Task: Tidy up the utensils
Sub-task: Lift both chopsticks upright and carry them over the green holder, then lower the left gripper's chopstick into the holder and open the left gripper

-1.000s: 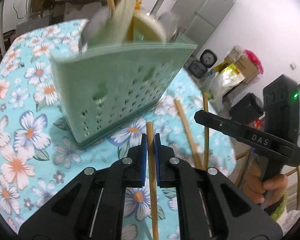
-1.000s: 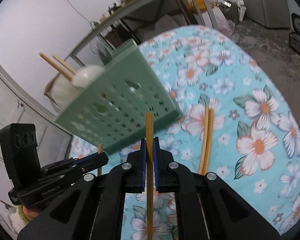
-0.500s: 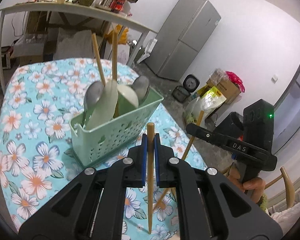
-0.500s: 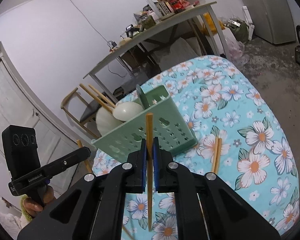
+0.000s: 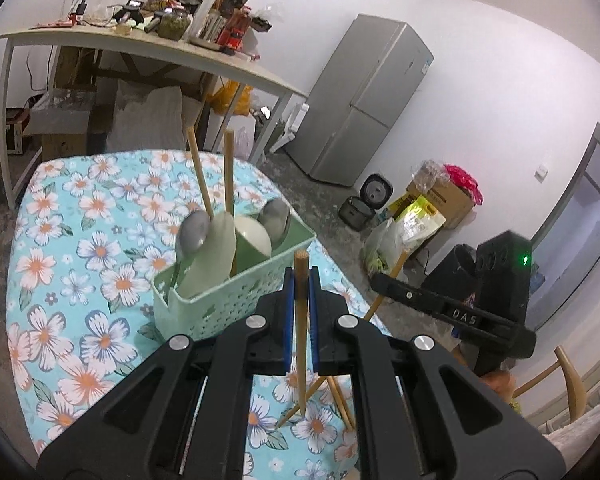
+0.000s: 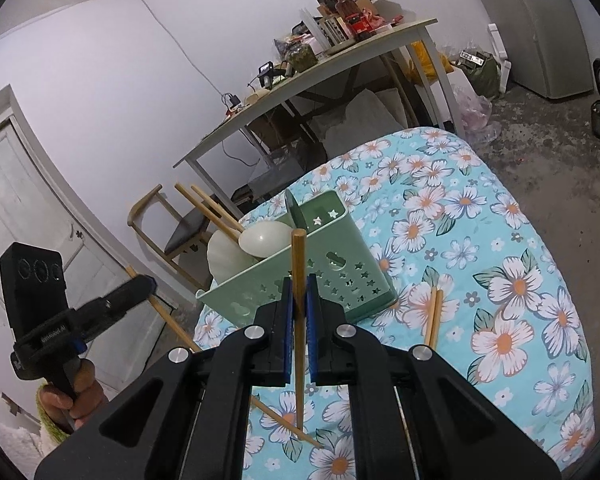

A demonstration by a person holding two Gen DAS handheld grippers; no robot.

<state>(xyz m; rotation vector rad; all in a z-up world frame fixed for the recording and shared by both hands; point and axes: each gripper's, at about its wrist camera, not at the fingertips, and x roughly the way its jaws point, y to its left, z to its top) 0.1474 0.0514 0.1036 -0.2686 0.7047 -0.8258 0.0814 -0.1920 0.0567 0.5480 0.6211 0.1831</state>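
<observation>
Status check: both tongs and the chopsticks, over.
Left tongs shut on chopstick. Right tongs likewise. Green basket ahead, holding spoons, two chopsticks. Two chopsticks loose on tablecloth.

Left gripper (image 5: 300,300): matt black plastic, blue pads, shiny metal screws; pinches a matt pale wood chopstick (image 5: 301,320). Right gripper (image 6: 299,304) same build, holding its own wood chopstick (image 6: 299,280). Basket (image 5: 228,300): smooth mint-green perforated plastic. Spoons (image 5: 192,236): dull brushed metal; ladle (image 6: 260,238) glossy cream plastic. Tabletop (image 6: 500,280): floral cloth, matt.
</observation>
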